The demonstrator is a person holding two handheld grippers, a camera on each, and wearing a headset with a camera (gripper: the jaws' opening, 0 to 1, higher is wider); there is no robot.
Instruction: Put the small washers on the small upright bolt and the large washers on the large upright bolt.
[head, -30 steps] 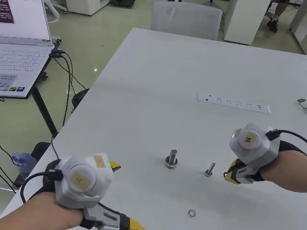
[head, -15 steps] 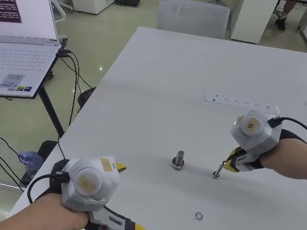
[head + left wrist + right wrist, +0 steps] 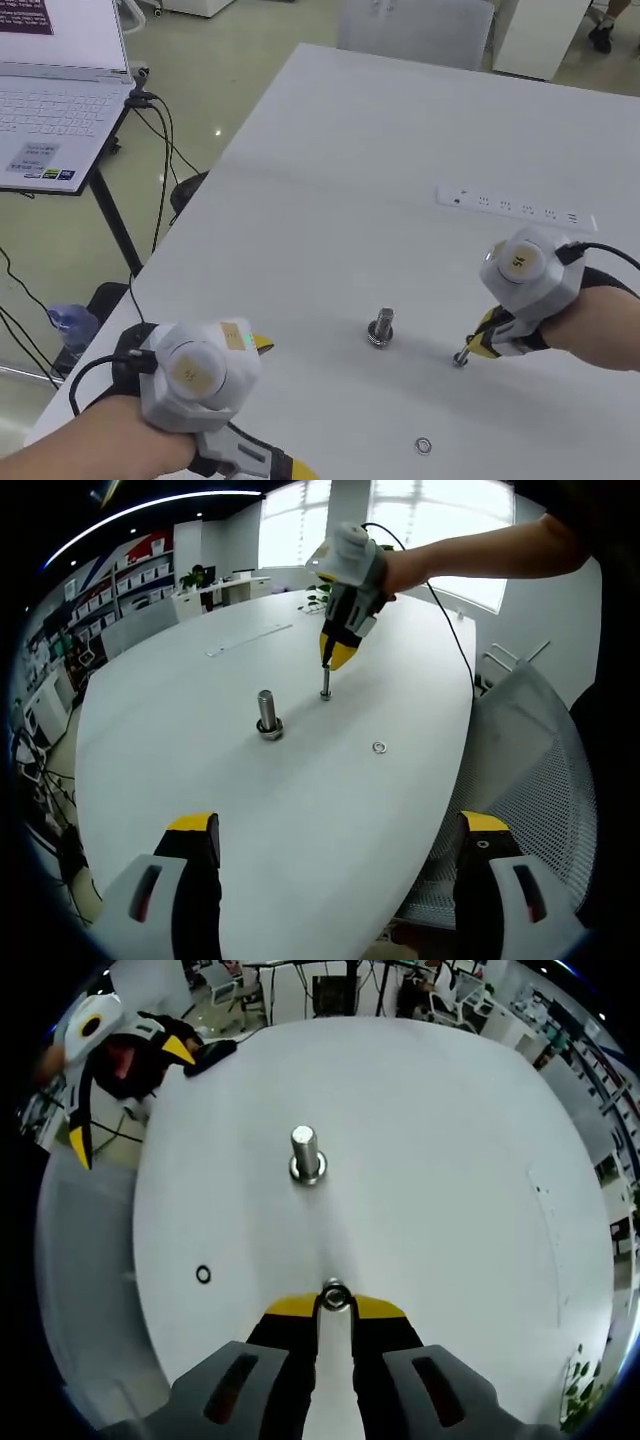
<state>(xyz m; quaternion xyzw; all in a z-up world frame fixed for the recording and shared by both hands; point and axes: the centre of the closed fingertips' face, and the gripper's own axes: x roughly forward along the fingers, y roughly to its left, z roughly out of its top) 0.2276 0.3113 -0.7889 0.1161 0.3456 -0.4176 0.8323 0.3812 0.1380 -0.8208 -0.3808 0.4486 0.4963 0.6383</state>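
Starting at the near left edge of the white table (image 3: pixel 330 180), the left gripper (image 3: pixel 337 828) is held with its jaws spread wide and nothing between them. Bare tabletop lies open ahead of it, up to the bolts. One loose washer (image 3: pixel 423 445) lies flat close to the near edge, well apart from both bolts.

Further in, the large bolt (image 3: pixel 380 328) stands alone on its wide base, long axis vertical, with clear surface all round. Just to its right, the right gripper (image 3: pixel 335 1306) reaches down from the right side with its jaws pressed nearly together, pinching the small bolt (image 3: pixel 335 1296) near its top. That bolt's foot is on the table and its shaft is roughly upright.

Beyond lies a power strip (image 3: pixel 520 210), parallel to the far edge. A laptop (image 3: pixel 50 110) sits off the left edge and a chair (image 3: pixel 415 30) at the far end.
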